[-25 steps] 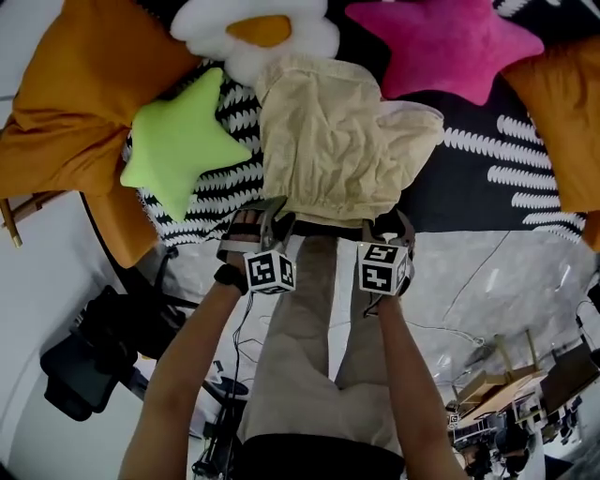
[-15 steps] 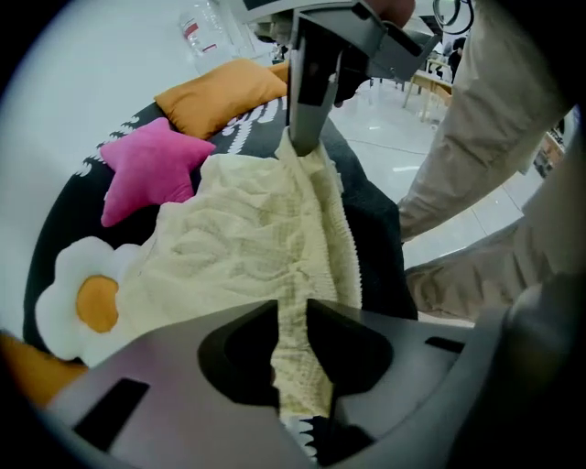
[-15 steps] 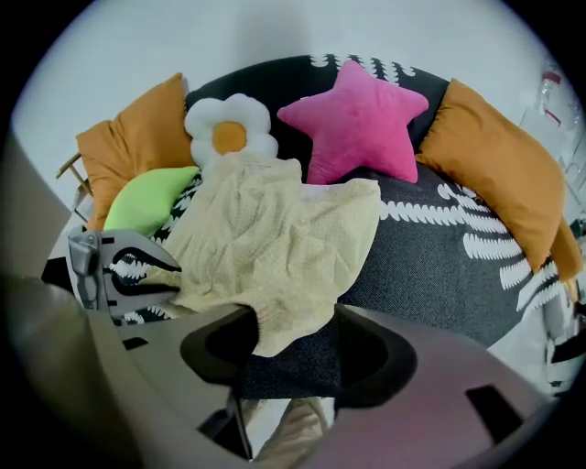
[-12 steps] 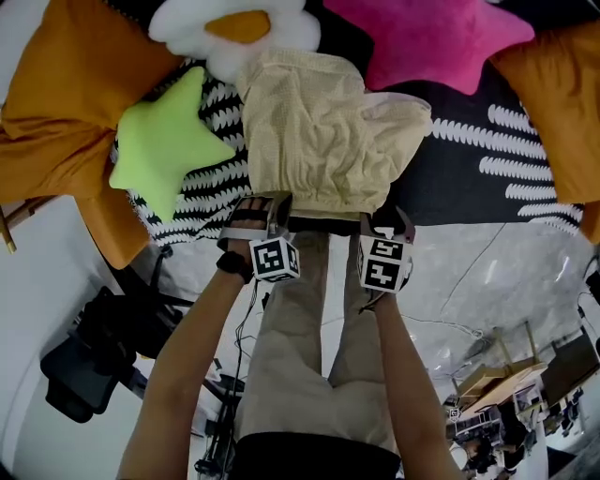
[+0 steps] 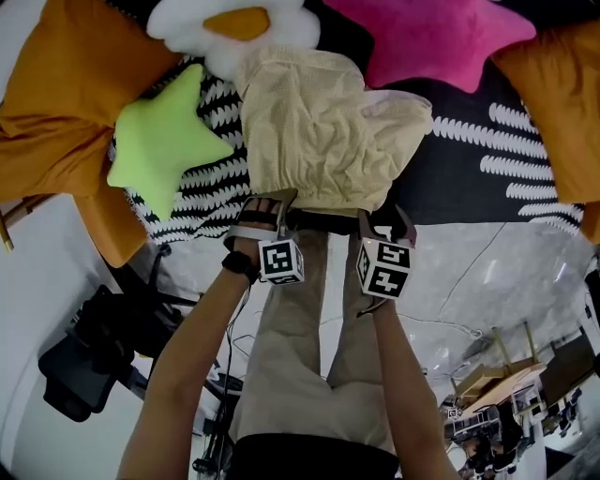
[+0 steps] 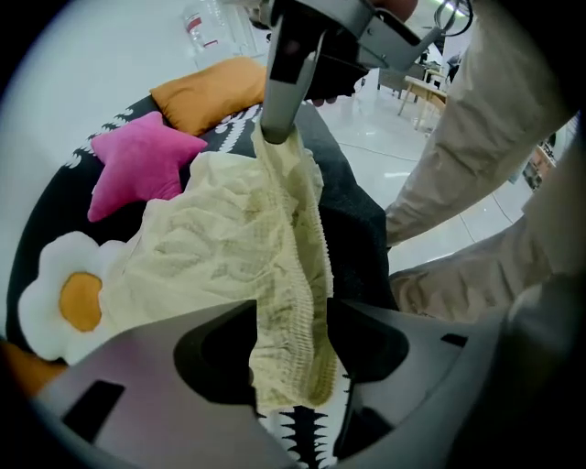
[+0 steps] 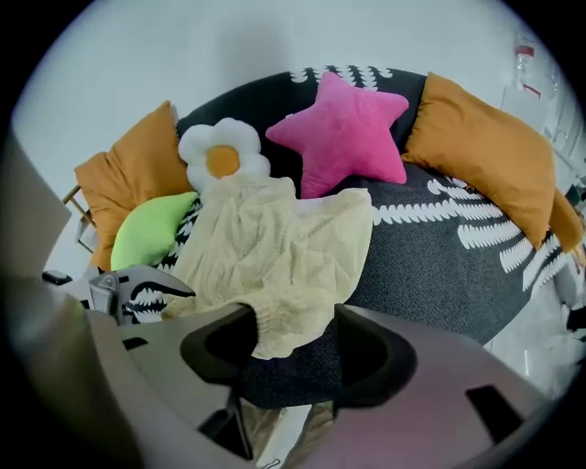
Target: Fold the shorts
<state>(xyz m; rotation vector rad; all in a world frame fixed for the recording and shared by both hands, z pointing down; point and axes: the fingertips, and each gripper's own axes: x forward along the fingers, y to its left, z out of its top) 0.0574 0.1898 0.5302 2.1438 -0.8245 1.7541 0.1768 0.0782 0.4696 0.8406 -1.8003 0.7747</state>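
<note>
While under shorts, black patterned mat

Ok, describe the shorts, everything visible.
The shorts are pale yellow, crinkled thin fabric with a gathered elastic waistband, lying rumpled on the dark patterned cushion, far edge against the fried-egg pillow and pink star pillow. The waistband is lifted at the near edge: the right gripper pinches one end; the other end sits between the jaws of the left gripper, which have just been opening, fabric filling the gap.
</note>
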